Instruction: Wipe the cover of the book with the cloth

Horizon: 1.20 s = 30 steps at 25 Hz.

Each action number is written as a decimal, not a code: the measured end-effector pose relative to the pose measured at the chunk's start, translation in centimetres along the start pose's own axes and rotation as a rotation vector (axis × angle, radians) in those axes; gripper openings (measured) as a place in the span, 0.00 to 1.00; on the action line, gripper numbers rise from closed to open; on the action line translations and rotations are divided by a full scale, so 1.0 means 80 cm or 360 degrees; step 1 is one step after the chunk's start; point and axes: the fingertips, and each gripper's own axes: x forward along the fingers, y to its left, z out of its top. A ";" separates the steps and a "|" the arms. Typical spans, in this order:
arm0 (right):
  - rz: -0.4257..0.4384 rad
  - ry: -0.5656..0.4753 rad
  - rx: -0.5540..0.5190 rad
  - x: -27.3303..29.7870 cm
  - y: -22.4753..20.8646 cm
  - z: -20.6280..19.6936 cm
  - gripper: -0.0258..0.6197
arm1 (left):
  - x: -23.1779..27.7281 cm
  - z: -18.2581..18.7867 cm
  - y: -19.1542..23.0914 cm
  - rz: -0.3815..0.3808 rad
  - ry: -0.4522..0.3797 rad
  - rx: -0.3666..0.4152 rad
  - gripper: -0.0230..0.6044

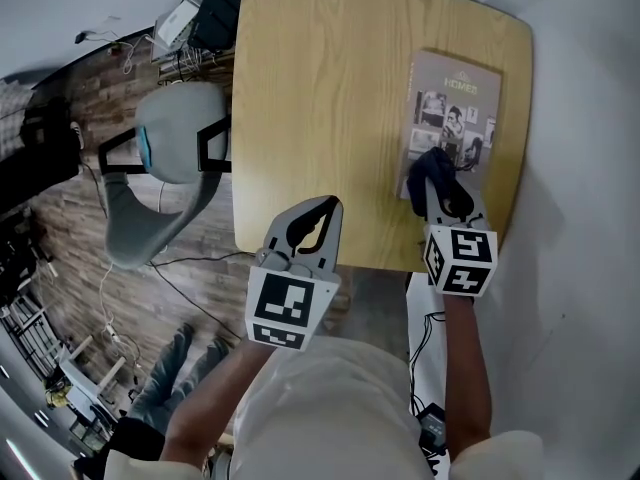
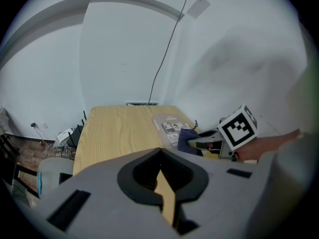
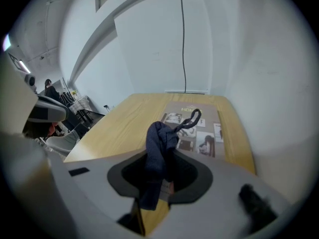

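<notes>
**A:** Where is the book (image 1: 455, 118) found?

**B:** It is laid flat, cover up, on the right part of the table (image 1: 320, 88), close to the right edge. The whole cover is thus left exposed for wiping.

**A:** And the cloth (image 3: 158, 143)?

**B:** It is pinched as a dark blue bunch between the jaws of the right gripper (image 1: 447, 200), which are closed on it. A wad is left protruding past the tips, presumably so that fabric rather than plastic is brought against the cover.

**A:** Is the cover touched by it?

**B:** The bunch is seen over the book's near end. Whether it is pressed down cannot be told.

**A:** Why is the left gripper (image 1: 325, 208) held aside?

**B:** Its jaws are shut with nothing between them. It is held over the table's near edge, well apart from the book, and is judged to be parked clear of the wiping path.

**A:** How much is judged to remain?

**B:** Most of the cover lies beyond the cloth, so nearly all of it is taken to be left.
</notes>
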 end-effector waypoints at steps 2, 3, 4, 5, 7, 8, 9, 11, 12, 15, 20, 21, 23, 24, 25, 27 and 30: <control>-0.0014 0.0002 0.0004 -0.001 -0.007 -0.002 0.21 | 0.004 0.000 0.000 -0.0002 0.0001 0.0004 0.05; -0.0022 0.0004 0.0011 -0.002 -0.011 -0.004 0.21 | 0.005 0.000 -0.002 -0.0004 0.0002 0.0006 0.05; -0.0031 0.0005 0.0017 -0.004 -0.015 -0.005 0.21 | 0.006 0.000 -0.003 -0.0006 0.0004 0.0009 0.05; -0.0042 0.0007 0.0024 -0.007 -0.020 -0.007 0.21 | 0.007 0.001 -0.004 -0.0008 0.0004 0.0012 0.05; -0.0064 0.0011 0.0033 -0.010 -0.029 -0.009 0.21 | 0.009 0.001 -0.006 -0.0011 0.0006 0.0018 0.05; -0.0075 0.0015 0.0038 -0.011 -0.035 -0.010 0.21 | 0.010 0.001 -0.006 -0.0013 0.0008 0.0021 0.05; -0.0087 0.0019 0.0044 -0.013 -0.040 -0.012 0.21 | 0.010 0.001 -0.008 -0.0014 0.0009 0.0024 0.05; -0.0112 0.0025 0.0051 -0.018 -0.052 -0.015 0.21 | 0.012 0.002 -0.011 -0.0018 0.0011 0.0029 0.05; -0.0124 0.0027 0.0054 -0.020 -0.058 -0.016 0.21 | 0.012 0.003 -0.013 -0.0019 0.0011 0.0030 0.05; -0.0156 0.0031 0.0063 -0.026 -0.072 -0.019 0.21 | 0.014 0.005 -0.016 -0.0024 0.0009 0.0033 0.05; -0.0206 0.0037 0.0077 -0.034 -0.089 -0.025 0.21 | 0.018 0.004 -0.022 -0.0031 0.0012 0.0042 0.05; -0.0214 0.0038 0.0083 -0.035 -0.092 -0.025 0.21 | 0.019 0.004 -0.024 -0.0032 0.0013 0.0043 0.05; -0.0227 0.0041 0.0091 -0.037 -0.098 -0.026 0.21 | 0.021 0.005 -0.026 -0.0033 0.0015 0.0045 0.05; -0.0232 0.0042 0.0092 -0.038 -0.100 -0.027 0.21 | 0.023 0.005 -0.028 -0.0034 0.0016 0.0047 0.05; -0.0237 0.0043 0.0094 -0.038 -0.103 -0.028 0.21 | 0.024 0.005 -0.029 -0.0035 0.0018 0.0049 0.05; -0.0248 0.0045 0.0101 -0.038 -0.107 -0.030 0.21 | 0.027 0.005 -0.032 -0.0037 0.0021 0.0053 0.05; -0.0281 0.0052 0.0108 -0.040 -0.115 -0.031 0.21 | 0.030 0.005 -0.035 -0.0041 0.0023 0.0055 0.05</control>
